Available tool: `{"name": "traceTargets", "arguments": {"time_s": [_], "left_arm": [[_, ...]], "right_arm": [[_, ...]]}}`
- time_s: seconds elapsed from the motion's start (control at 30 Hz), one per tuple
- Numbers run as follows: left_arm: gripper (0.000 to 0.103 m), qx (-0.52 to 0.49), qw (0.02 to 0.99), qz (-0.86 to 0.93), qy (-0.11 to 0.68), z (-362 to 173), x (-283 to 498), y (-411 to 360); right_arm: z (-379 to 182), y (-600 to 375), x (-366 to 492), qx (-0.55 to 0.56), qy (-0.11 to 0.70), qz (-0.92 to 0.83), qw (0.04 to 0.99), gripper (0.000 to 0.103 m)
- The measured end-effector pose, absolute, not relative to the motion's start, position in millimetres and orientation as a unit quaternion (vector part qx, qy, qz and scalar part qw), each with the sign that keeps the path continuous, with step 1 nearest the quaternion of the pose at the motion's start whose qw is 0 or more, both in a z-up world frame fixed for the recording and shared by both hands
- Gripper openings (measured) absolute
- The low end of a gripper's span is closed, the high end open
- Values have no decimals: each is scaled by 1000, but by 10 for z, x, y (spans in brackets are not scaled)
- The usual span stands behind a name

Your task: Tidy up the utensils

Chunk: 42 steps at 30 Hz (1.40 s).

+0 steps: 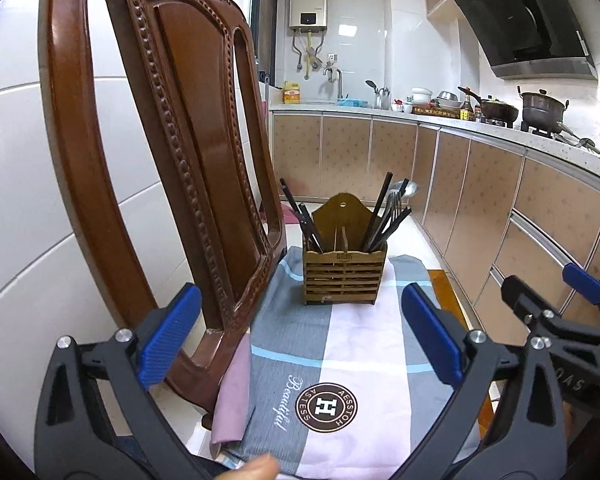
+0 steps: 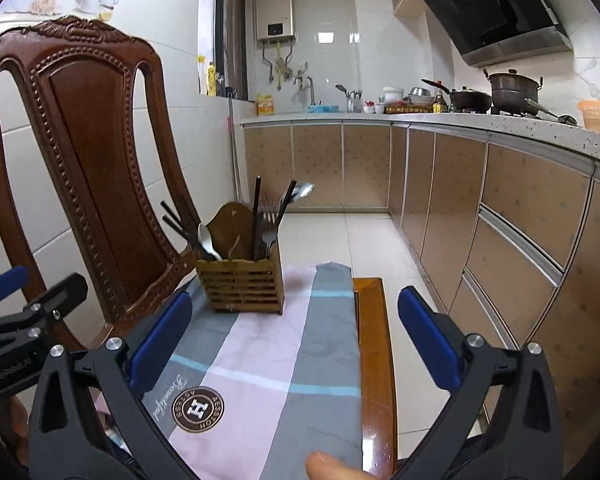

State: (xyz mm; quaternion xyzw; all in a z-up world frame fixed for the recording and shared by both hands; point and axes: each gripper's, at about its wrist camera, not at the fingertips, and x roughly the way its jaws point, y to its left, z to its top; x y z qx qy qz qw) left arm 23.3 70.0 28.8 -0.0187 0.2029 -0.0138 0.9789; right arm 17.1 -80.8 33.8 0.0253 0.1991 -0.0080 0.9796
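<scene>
Holder: one wooden utensil holder (image 1: 345,276) standing on a striped cloth (image 1: 340,344) over the chair seat.
Utensils: several dark chopsticks (image 1: 382,216), one fork, two spoons; all in the holder.
Left gripper (image 1: 300,336): wide open, empty, angled slightly down.
Right gripper (image 2: 294,344): wide open, empty, alongside.

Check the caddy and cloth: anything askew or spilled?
Nothing spilled. The caddy stands upright on the cloth, utensils inside leaning outward. The cloth hangs off the near left edge by the chair, slightly bunched. Both grippers, left and right, are open and empty.
</scene>
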Motion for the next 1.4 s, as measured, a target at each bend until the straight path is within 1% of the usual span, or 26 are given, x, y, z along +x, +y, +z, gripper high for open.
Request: {"name": "traceTargets", "arguments": {"time_s": [1.4], "left_arm": [[99,-2,979,-1,206,254,124,672]], "right_arm": [[397,-705,39,6,198,-5,980,100]]}}
